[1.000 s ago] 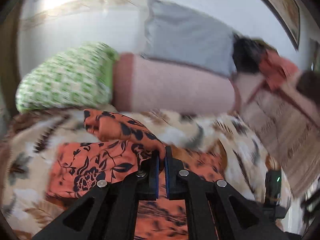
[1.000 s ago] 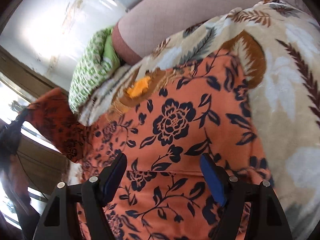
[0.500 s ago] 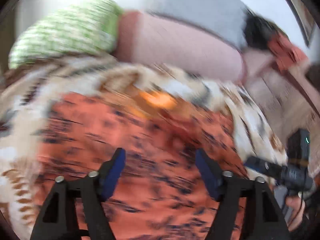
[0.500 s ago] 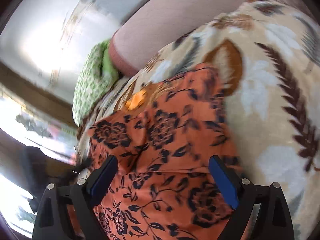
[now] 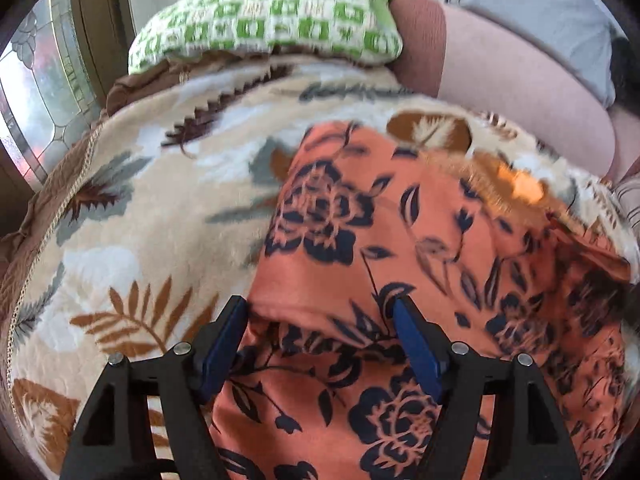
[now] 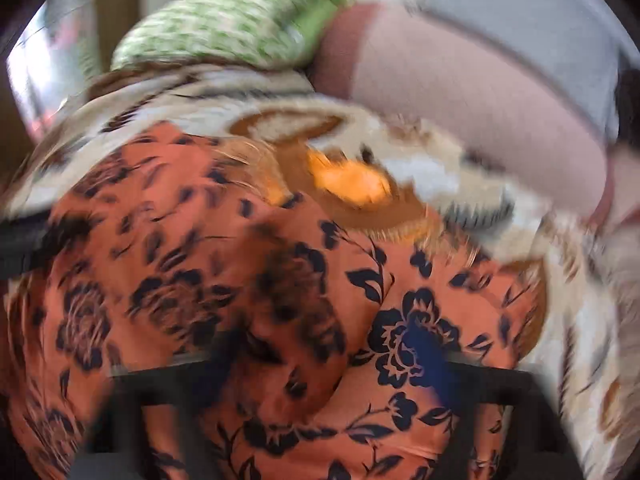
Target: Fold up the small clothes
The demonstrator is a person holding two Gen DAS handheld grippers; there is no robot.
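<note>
The orange floral garment (image 5: 400,264) is seen spread on the leaf-patterned blanket (image 5: 152,208), below the green-checked pillow (image 5: 264,24), and the left gripper (image 5: 320,340) is held with its jaws spread over the garment's near folded edge, nothing being pinched. The right gripper (image 6: 332,364) is heavily blurred, though its jaws are taken to have just snapped together, apparently on a raised bunch of the cloth. It is judged that only one layer, or blanket pile with it, may be caught, so the fold could be dragged askew.
</note>
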